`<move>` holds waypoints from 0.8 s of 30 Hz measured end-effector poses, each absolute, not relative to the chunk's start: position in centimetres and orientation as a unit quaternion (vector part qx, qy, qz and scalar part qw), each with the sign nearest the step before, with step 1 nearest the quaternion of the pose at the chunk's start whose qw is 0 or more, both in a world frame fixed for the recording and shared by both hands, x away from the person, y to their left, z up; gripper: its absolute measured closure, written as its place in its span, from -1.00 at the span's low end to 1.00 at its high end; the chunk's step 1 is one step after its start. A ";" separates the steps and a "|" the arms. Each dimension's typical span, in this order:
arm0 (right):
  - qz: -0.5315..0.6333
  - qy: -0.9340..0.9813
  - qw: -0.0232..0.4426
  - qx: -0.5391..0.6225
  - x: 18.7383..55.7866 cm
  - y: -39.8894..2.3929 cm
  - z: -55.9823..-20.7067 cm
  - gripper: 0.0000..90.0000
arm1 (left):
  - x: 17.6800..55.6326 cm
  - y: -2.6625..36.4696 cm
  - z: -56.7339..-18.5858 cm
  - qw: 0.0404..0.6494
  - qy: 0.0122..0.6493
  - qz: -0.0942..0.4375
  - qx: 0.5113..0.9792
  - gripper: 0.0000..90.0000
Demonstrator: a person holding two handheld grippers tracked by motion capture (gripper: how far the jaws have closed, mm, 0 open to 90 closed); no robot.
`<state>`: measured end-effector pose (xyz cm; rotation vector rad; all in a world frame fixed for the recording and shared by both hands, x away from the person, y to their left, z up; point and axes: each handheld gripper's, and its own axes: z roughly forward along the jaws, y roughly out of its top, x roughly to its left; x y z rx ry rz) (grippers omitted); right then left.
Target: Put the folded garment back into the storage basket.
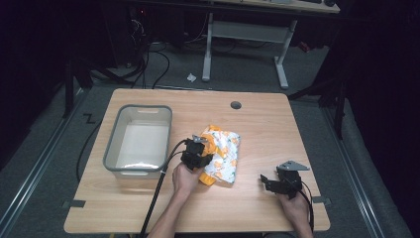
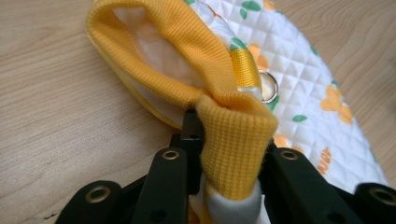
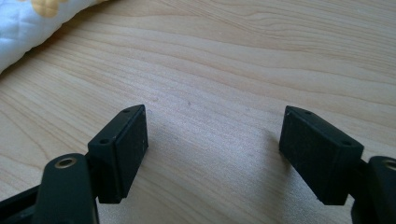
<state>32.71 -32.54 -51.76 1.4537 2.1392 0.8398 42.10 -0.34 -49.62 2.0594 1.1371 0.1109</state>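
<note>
A white quilted garment with an orange flower print and orange ribbed trim lies folded in the middle of the wooden table. My left gripper is at its near left edge, shut on the orange ribbed cuff, which bunches up between the two black jaws. A metal snap shows just past the cuff. My right gripper rests low over bare wood near the table's front right, open, nothing between its fingers. A corner of the garment lies at the far left of the right gripper view.
A grey plastic bin stands left of the garment, close to my left hand. A round cable hole sits near the table's far edge. Black cables trail from both grippers off the front edge.
</note>
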 end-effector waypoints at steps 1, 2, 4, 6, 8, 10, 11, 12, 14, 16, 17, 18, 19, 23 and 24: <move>0.302 0.769 0.210 0.523 32.7 -32.5 -51.8 -0.47 | 42.0 -0.3 -49.5 0.386 0.445 0.044 0.807 0.67; 0.302 0.769 0.209 0.523 32.7 -32.5 -51.8 -0.47 | 41.9 -0.3 -49.3 0.389 0.444 0.042 0.806 0.67; 0.302 0.769 0.209 0.523 32.7 -32.5 -51.8 -0.47 | 41.9 -0.2 -49.1 0.394 0.442 0.041 0.805 0.68; 0.302 0.769 0.209 0.523 32.7 -32.5 -51.8 -0.47 | 41.7 -0.1 -48.8 0.399 0.441 0.039 0.803 0.68; 0.302 0.769 0.209 0.523 32.7 -32.5 -51.8 -0.47 | 41.6 0.0 -48.6 0.405 0.440 0.037 0.801 0.68; 0.302 0.769 0.209 0.523 32.7 -32.5 -51.8 -0.47 | 41.5 0.2 -48.2 0.411 0.438 0.038 0.799 0.68; 0.302 0.769 0.209 0.523 32.7 -32.5 -51.8 -0.47 | 41.3 0.2 -48.1 0.412 0.437 0.039 0.799 0.68; 0.302 0.769 0.209 0.523 32.7 -32.5 -51.8 -0.47 | 41.2 0.3 -47.9 0.414 0.436 0.040 0.798 0.68; 0.302 0.769 0.209 0.523 32.7 -32.5 -51.8 -0.47 | 41.0 0.5 -47.6 0.418 0.433 0.042 0.798 0.68; 0.302 0.769 0.209 0.523 32.7 -32.5 -51.8 -0.47 | 40.9 0.6 -47.2 0.424 0.430 0.042 0.796 0.68; 0.302 0.769 0.209 0.523 32.7 -32.5 -51.8 -0.47 | 40.8 0.7 -47.1 0.426 0.430 0.041 0.795 0.68; 0.302 0.769 0.209 0.523 32.7 -32.5 -51.8 -0.47 | 40.7 0.8 -46.9 0.429 0.429 0.040 0.794 0.68; 0.302 0.769 0.209 0.523 32.7 -32.5 -51.8 -0.47 | 40.7 0.9 -46.8 0.432 0.429 0.039 0.792 0.68; 0.302 0.769 0.209 0.523 32.7 -32.5 -51.8 -0.47 | 40.4 1.3 -46.2 0.443 0.426 0.037 0.788 0.68; 0.302 0.769 0.209 0.523 32.7 -32.5 -51.8 -0.47 | 40.3 1.4 -46.1 0.445 0.425 0.039 0.787 0.68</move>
